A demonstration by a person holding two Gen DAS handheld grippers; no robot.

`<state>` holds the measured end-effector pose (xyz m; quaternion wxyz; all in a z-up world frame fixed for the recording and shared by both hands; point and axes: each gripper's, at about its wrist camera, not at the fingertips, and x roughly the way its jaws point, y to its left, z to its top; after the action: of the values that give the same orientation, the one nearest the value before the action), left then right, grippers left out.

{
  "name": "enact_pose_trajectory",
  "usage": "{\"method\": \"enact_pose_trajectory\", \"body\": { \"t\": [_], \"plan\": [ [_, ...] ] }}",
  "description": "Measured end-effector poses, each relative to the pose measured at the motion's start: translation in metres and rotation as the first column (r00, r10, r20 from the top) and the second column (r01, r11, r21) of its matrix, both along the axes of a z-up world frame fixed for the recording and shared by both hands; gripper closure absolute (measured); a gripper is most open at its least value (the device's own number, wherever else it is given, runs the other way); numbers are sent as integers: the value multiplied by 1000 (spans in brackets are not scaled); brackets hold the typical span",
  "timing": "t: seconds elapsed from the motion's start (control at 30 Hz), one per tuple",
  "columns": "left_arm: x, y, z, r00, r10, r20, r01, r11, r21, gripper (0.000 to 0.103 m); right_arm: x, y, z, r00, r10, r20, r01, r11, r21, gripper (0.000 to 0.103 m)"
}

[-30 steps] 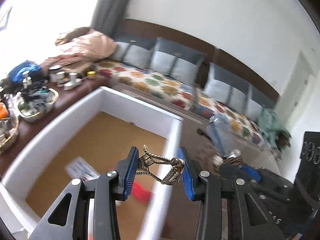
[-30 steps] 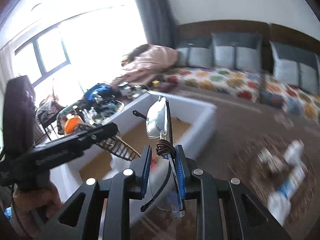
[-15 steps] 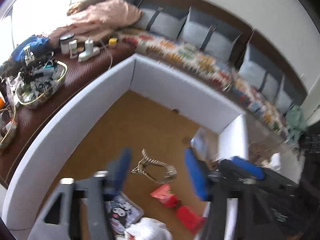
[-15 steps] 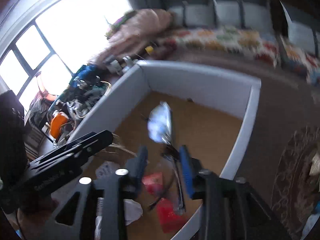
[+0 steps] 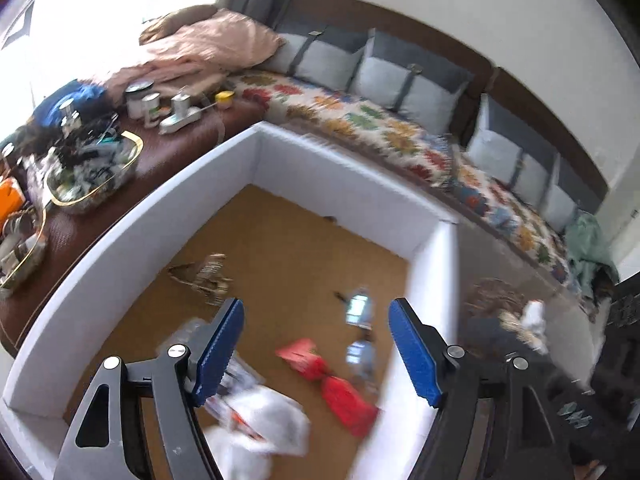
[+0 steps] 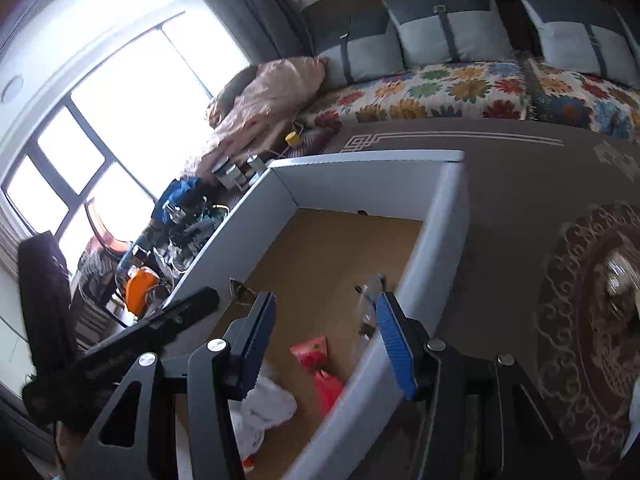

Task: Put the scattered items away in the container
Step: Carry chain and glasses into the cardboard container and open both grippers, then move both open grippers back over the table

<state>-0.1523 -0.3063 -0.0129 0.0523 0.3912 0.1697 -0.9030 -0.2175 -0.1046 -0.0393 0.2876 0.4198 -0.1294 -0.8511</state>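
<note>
The left gripper (image 5: 314, 350) hangs over the white box (image 5: 120, 264) with its blue pads (image 5: 220, 348) wide apart and nothing between them. Ahead of its left finger, a gold hair clip (image 5: 208, 278) lies on the brown floor of the box. Under that finger sits a white bag (image 5: 264, 428) (blurry). Below the gap are red packets (image 5: 332, 380), and the glasses (image 5: 360, 332) lie just beside them, near the right finger.

The right gripper (image 6: 326, 340) is also above the box (image 6: 448, 216). Its jaws are opening and hold nothing. The clip (image 6: 242, 292) shows ahead of its left finger, the packets (image 6: 316, 360) lie below the gap, and the glasses (image 6: 370, 308) blur by its right finger.
</note>
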Motion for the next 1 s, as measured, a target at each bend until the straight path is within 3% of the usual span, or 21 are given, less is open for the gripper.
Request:
{"method": "enact_pose_trajectory", "body": {
  "t": [0.1,0.17,0.27,0.4,0.5,0.63,0.83,1.0],
  "plan": [
    [19,44,21,996,-72,-52,71,997,-16,27,29,38,0,999,-30,-40,30,1000,1,49],
    [33,81,29,989,-128,-77,126,992,-24,15,51,65,-2,996,-52,-79,54,998,33,49],
    [52,133,29,974,-209,-89,207,978,-30,12,90,117,-11,988,-87,-127,99,991,92,49],
    [73,212,-11,948,-319,-18,318,948,-24,12,138,193,-32,975,-183,-128,201,968,150,49],
    [82,263,-51,926,-373,48,375,927,-23,12,174,257,-56,945,-302,-123,323,919,224,49],
    [92,314,-93,913,-397,90,404,911,-85,13,206,314,-80,907,-409,-106,421,861,285,49],
    [102,356,-122,910,-396,127,414,891,-188,13,236,357,-100,850,-515,-114,523,798,299,49],
    [101,366,-137,901,-399,170,428,880,-204,13,239,374,-106,813,-574,-96,573,764,297,49]
  ]
}}
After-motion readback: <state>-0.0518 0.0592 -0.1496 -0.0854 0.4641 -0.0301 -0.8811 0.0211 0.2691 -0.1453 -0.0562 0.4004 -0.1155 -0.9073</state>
